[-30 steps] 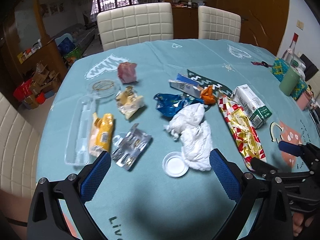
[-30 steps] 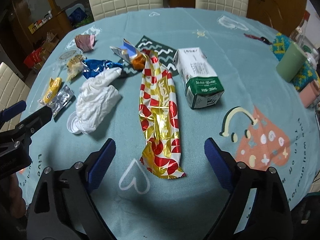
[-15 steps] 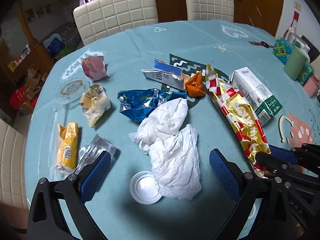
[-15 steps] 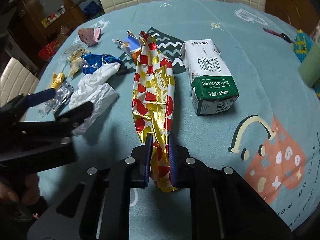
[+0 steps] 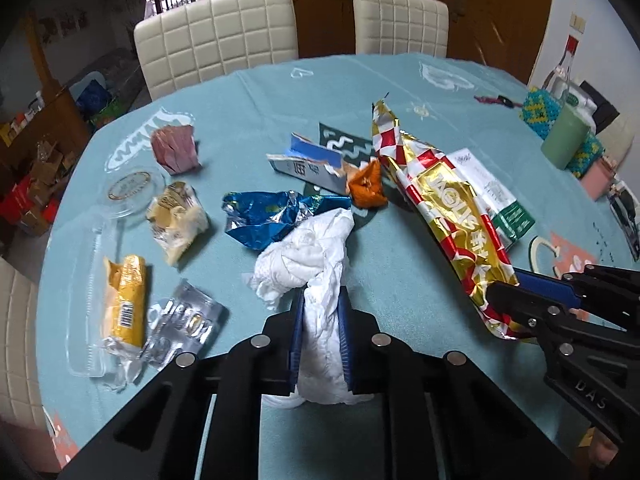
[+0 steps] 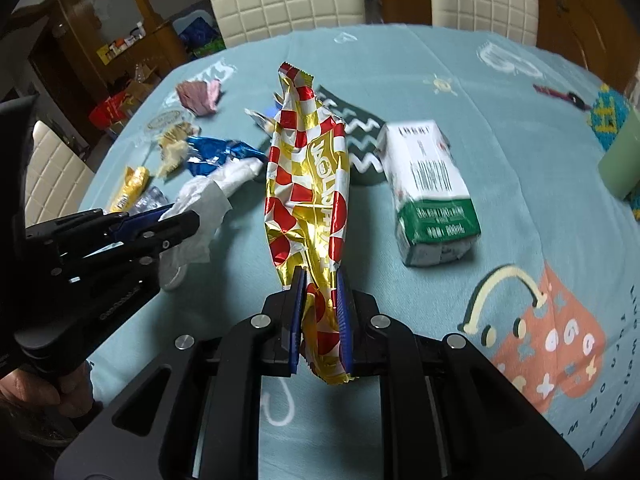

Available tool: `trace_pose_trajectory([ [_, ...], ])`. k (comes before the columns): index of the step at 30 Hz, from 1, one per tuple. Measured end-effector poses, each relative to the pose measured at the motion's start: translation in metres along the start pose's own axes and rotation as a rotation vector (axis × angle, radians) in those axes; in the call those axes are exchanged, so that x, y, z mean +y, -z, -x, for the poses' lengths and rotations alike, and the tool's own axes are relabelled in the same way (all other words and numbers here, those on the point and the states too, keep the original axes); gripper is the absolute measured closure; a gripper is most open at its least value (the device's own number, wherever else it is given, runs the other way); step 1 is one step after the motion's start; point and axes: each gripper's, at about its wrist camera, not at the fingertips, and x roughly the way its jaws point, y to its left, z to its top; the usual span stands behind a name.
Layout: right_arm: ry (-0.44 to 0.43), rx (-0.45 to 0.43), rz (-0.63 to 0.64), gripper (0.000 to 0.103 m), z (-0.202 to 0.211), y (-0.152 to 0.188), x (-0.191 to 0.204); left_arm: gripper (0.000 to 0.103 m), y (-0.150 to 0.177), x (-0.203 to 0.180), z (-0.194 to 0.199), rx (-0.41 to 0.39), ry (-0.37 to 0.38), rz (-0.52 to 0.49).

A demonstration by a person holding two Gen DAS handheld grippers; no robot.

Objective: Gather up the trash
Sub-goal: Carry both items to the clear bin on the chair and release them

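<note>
The left gripper [image 5: 320, 332] is clamped tight on the white crumpled tissue [image 5: 316, 264], blue pads squeezing its near end by the near edge of the tabletop [image 5: 400, 80]; half a second ago those fingers stood wide apart around it. To its left lie the yellow wrapper [image 5: 124, 300] and the foil blister pack [image 5: 184, 320], untouched. Over to the right, the right gripper [image 6: 320, 320] grips the red-and-gold snack bag [image 6: 308, 184], fingers nearly closed on its lower end, the bag now lifted and standing upright where earlier it lay flat. The milk carton [image 6: 432, 192] sits just right of it.
</note>
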Motion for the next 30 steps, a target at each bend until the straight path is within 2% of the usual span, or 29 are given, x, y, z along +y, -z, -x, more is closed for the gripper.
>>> trace_pose_trajectory([
  [9, -0.080, -0.035, 0.141, 0.085, 0.009, -0.010, 0.063, 0.087, 0.018, 0.043, 0.048, -0.100, -0.060, 0.099],
  [16, -0.176, -0.035, 0.297, 0.085, 0.008, -0.012, 0.138, 0.087, 0.049, 0.103, 0.081, -0.130, -0.185, 0.223],
  [23, -0.278, -0.032, 0.467, 0.085, 0.003, -0.018, 0.219, 0.087, 0.083, 0.172, 0.118, -0.175, -0.350, 0.358],
  [28, -0.361, -0.041, 0.552, 0.085, -0.001, -0.034, 0.278, 0.087, 0.100, 0.227, 0.144, -0.206, -0.455, 0.462],
  [30, -0.392, -0.049, 0.578, 0.085, -0.004, -0.044, 0.304, 0.087, 0.103, 0.245, 0.148, -0.208, -0.475, 0.488],
])
